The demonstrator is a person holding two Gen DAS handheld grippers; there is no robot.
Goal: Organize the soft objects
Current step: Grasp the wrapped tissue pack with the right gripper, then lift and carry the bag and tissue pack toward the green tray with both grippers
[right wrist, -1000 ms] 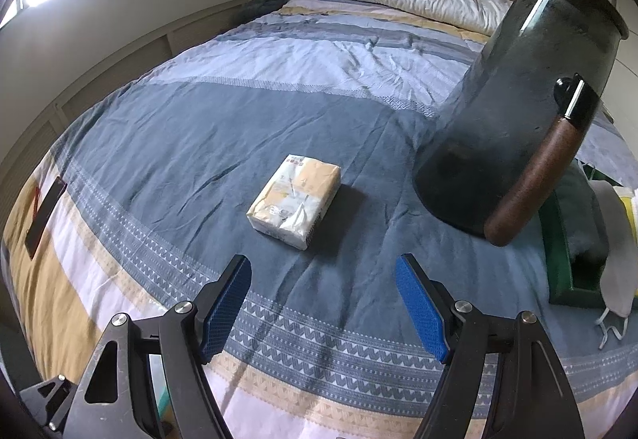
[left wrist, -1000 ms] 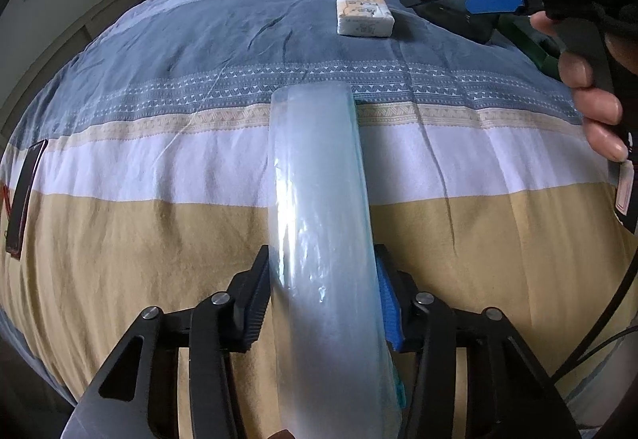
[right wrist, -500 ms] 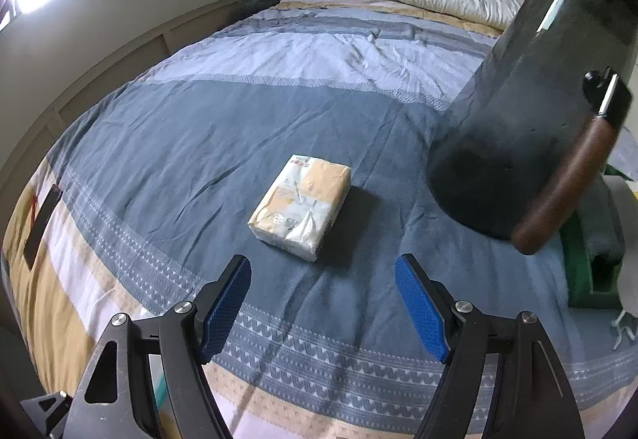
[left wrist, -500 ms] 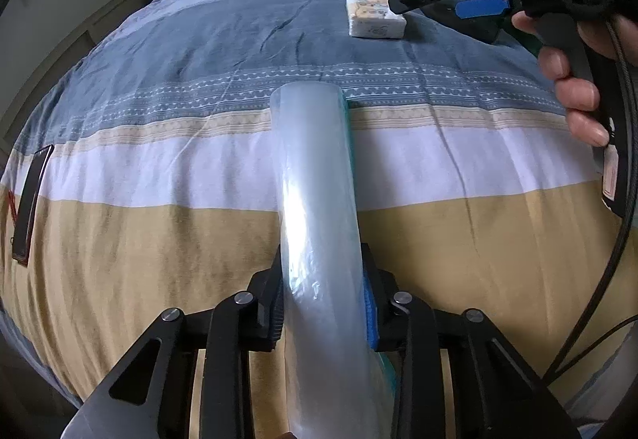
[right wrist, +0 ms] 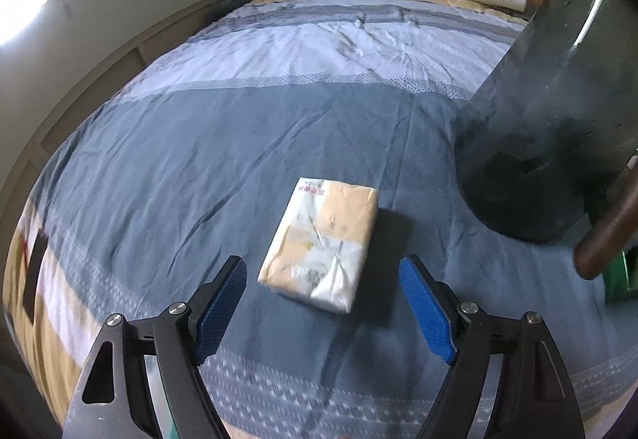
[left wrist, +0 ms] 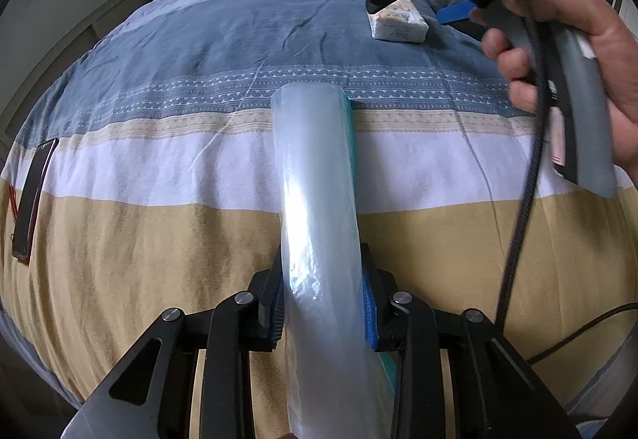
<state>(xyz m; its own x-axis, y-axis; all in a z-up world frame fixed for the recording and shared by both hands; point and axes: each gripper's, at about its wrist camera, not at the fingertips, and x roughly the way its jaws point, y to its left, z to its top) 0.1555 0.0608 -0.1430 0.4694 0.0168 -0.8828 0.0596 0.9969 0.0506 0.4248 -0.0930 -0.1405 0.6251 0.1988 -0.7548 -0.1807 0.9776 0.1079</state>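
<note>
Two sets of tongs share the work: our left tongs point(left wrist: 323, 309) are clenched on a clear, glossy plastic bag point(left wrist: 319, 207), a limp translucent sleeve with a teal edge that juts out over the striped bed point(left wrist: 159, 168), presumably kept ready to take the soft things. Our right tongs point(right wrist: 323, 299), jaws spread and just opening wider with nothing gripped, hover near the tissue pack point(right wrist: 323, 243), a squashy cream-and-white block in crinkled wrap lying on the blue band, seemingly lining up to straddle it.
</note>
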